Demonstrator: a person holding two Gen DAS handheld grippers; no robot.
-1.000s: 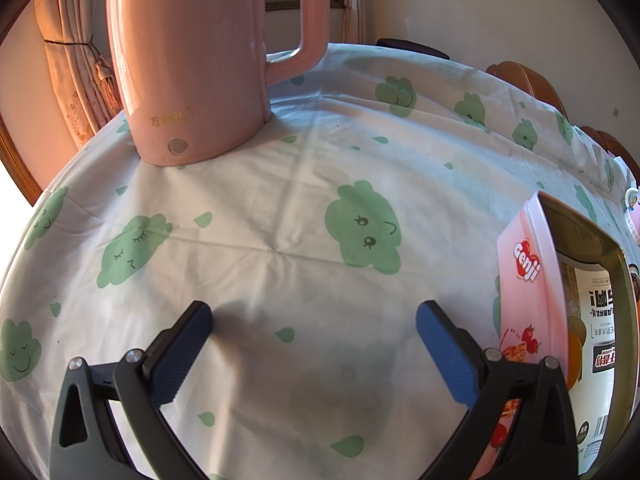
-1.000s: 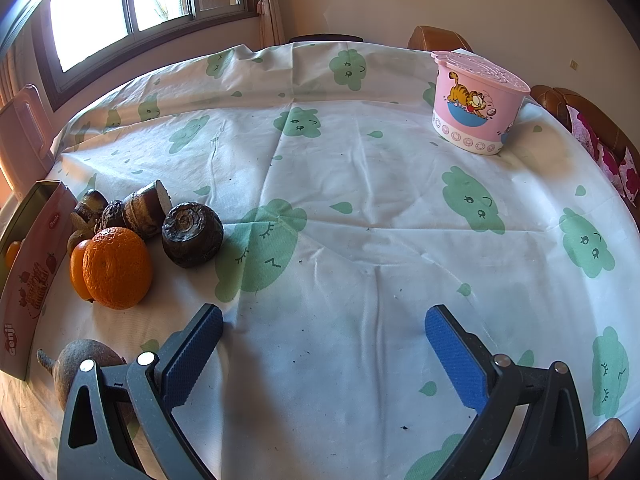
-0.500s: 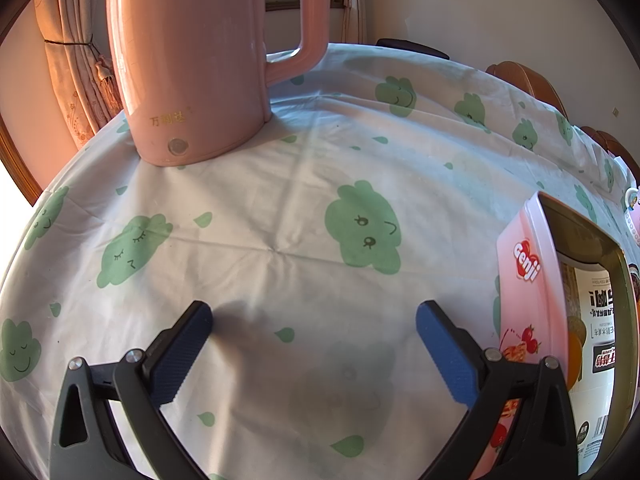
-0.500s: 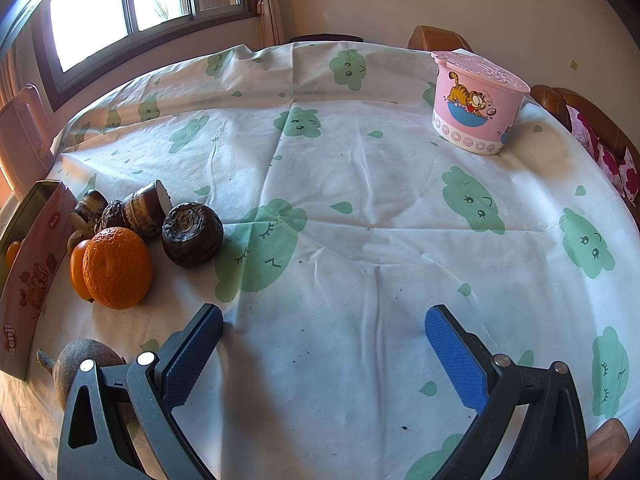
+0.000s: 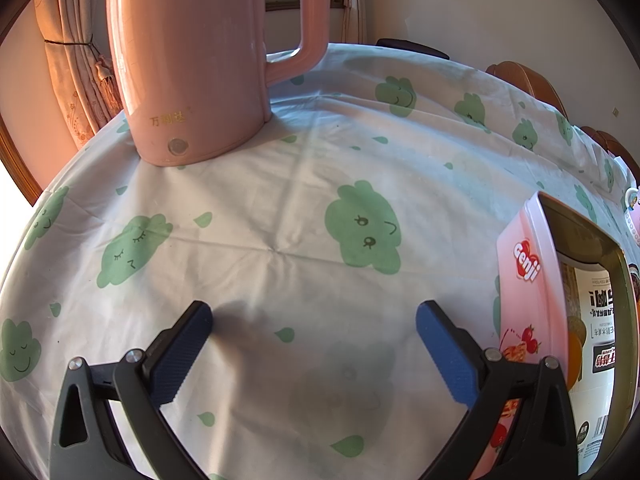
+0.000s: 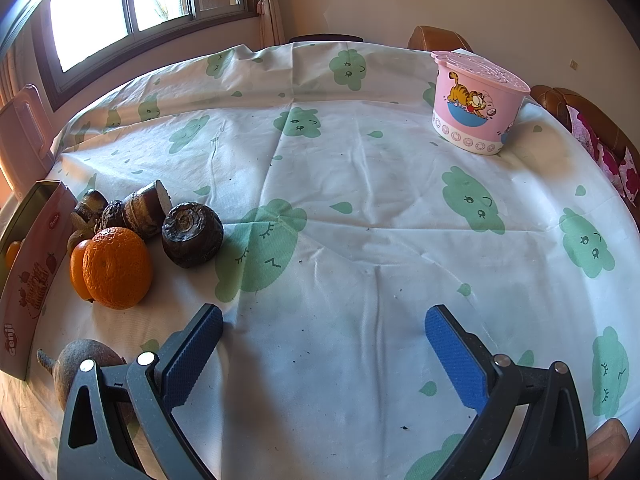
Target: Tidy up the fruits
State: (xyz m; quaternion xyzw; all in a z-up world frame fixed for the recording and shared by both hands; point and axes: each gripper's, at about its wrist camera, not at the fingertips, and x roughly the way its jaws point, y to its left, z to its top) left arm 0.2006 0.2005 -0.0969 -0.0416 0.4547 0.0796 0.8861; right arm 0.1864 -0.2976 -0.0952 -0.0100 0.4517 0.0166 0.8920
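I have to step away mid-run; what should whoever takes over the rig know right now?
Left gripper: jaws open, empty, above bare tablecloth, the pink kettle ahead.
Right gripper: jaws open, empty, above the cloth.
Pink tin box sits on the right gripper's left; one small orange fruit shows inside it.
Still on the cloth beside it: large orange, a smaller one behind it, dark round pieces, a brown root.
Left: nearly all the sorting.
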